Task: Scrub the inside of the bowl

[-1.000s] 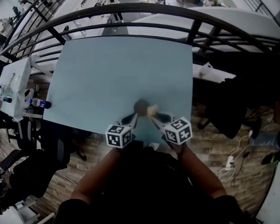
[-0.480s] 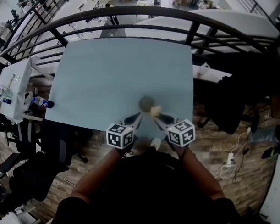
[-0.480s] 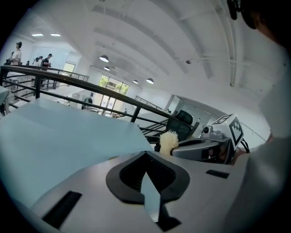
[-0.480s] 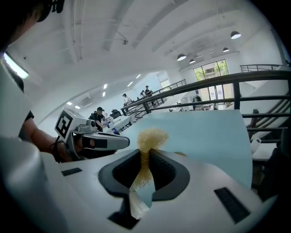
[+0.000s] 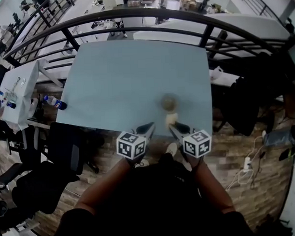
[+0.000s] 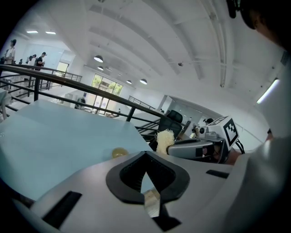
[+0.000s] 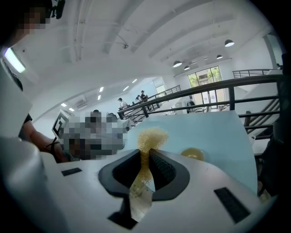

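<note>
Small yellowish bowl sits upright on the pale blue surface, right of centre and near its front edge, nothing touching it. Just short of it is a pale yellow fibrous scrub pad, clamped between the jaws of the right hand-held gripper, with its top sticking out past the tips; pad and bowl are apart. Left hand-held gripper is beside the right one at the surface's front edge, jaws fully closed with nothing between them. Both point toward the bowl, tilted down. Black railing runs behind the surface; dark office chair is off to the left.
</note>
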Demonstrator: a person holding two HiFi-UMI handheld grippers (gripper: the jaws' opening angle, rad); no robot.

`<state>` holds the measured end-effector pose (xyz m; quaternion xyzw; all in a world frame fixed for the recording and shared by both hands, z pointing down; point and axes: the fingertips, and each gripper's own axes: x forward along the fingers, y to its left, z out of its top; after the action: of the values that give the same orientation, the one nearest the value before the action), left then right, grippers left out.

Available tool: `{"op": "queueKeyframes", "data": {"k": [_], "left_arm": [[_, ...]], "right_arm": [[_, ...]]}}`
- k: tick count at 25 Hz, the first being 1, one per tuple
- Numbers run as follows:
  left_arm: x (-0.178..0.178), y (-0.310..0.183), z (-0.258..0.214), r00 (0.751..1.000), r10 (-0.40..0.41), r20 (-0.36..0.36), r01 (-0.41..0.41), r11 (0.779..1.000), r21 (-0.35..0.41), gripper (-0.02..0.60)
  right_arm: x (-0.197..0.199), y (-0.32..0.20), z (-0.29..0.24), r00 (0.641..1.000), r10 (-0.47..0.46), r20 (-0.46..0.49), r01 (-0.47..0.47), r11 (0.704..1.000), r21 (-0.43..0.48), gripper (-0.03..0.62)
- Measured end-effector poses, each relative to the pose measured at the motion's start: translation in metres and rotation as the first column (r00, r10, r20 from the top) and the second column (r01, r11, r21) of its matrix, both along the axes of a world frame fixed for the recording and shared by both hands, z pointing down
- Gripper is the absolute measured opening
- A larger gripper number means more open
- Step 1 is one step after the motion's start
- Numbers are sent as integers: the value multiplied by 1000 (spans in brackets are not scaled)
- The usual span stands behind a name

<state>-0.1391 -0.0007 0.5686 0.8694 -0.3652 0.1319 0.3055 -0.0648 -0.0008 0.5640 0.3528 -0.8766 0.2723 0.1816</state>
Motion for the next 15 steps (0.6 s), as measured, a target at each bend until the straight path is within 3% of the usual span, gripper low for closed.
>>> {"op": "queueKeyframes", "data": {"k": [10, 15], "left_arm": [[-29, 68, -2, 998, 58, -3, -58, 998, 6, -3], [-25, 90, -5, 998, 56, -15, -56, 998, 10, -3]], "right_arm": [[-28, 73, -2, 998, 60, -14, -59, 998, 21, 64], [-27, 97, -6, 998, 47, -37, -46, 998, 40, 64]]}}
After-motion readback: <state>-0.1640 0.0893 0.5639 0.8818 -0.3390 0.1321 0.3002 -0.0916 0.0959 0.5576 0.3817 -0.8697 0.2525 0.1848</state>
